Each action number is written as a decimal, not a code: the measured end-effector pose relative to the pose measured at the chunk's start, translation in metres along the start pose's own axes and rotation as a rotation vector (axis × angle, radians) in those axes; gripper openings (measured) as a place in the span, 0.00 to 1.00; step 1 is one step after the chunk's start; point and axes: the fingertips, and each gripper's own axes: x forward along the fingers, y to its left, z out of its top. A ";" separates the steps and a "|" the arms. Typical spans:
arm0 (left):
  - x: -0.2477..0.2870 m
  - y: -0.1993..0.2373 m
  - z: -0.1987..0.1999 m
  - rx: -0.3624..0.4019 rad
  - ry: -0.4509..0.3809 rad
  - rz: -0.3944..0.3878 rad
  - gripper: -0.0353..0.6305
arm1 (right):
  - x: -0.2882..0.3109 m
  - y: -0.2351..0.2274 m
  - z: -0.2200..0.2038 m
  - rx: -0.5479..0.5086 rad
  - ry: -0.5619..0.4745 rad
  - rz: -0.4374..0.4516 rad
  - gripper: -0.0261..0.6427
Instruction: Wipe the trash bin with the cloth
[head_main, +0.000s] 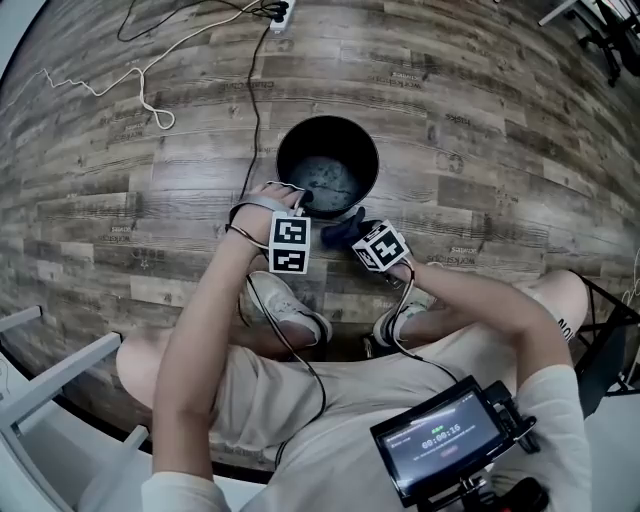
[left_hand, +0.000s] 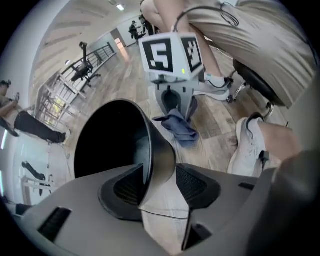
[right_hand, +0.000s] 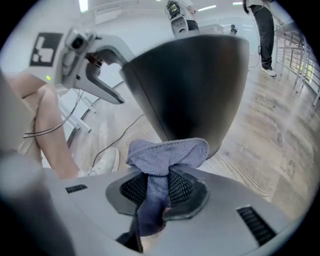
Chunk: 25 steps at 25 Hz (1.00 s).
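A black trash bin (head_main: 289, 143) stands upright on the wood floor in front of the person's feet. My left gripper (head_main: 300, 206) straddles its near rim: in the left gripper view the bin's wall (left_hand: 161, 150) runs between the jaws of my left gripper (left_hand: 157, 186). The jaws stand open, with floor showing in the gap beside the right pad. My right gripper (head_main: 352, 224) is shut on a blue-grey cloth (right_hand: 167, 151), bunched between its pads. It holds the cloth against the bin's outer wall (right_hand: 195, 90), low down. The cloth (left_hand: 178, 128) also hangs below the right gripper in the left gripper view.
Cables (head_main: 150, 100) trail across the floor behind and left of the bin to a power strip (head_main: 281, 12). The person's white shoes (head_main: 292, 311) rest just behind the grippers. A white frame (head_main: 45, 375) sits at the lower left, and a chest-mounted screen (head_main: 445, 438) at the lower right.
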 end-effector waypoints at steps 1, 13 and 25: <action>0.001 0.002 -0.002 0.023 0.004 0.029 0.36 | -0.011 0.006 0.005 -0.009 -0.010 0.012 0.16; 0.005 0.006 0.020 0.005 0.008 0.058 0.21 | -0.089 0.028 0.060 0.060 -0.166 0.003 0.16; 0.001 0.001 0.047 -0.017 -0.092 0.037 0.16 | -0.055 -0.005 0.052 0.036 -0.091 -0.061 0.16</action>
